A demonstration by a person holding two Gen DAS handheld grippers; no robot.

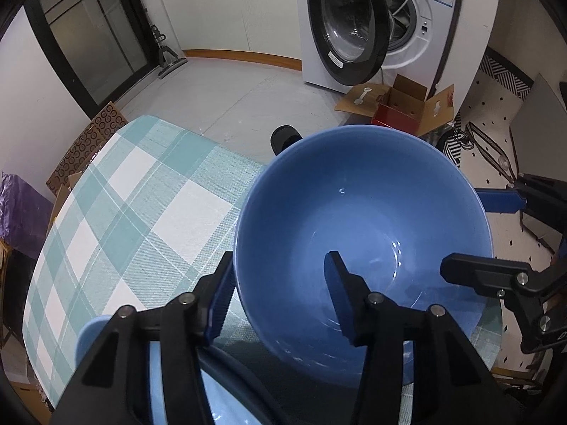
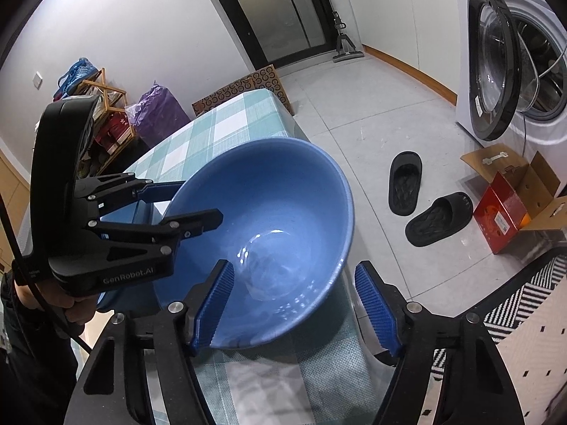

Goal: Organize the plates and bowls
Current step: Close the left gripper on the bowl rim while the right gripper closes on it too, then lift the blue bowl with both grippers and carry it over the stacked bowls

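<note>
Blue-padded fingers of the left claw (image 1: 280, 262) sit closest to the lens. One is outside the blue bowl (image 1: 372, 212) and one inside, closed across its wall so the claw grips the bowl by the rim.

Largest in view is the desk (image 1: 141, 194), covered with a teal and white checked cloth. The washing machine (image 1: 389, 17) stands on the floor beyond it with its round door swung open.

The bowl is over the desk's end nearest the cameras. In the right wrist view it is tilted, its mouth turned toward that lens. Whether its base touches the cloth I cannot tell.

The right claw (image 2: 293, 267) straddles the opposite rim. Its jaws are parted, and a clear gap shows between the outer pad and the bowl, so it grips nothing.

A hand (image 2: 76, 311) holds the left claw's handle. Part of another blue dish (image 1: 88, 336) shows below the left claw.

On the floor are an open cardboard box (image 1: 400, 106) and a pair of black slippers (image 2: 405, 184).
</note>
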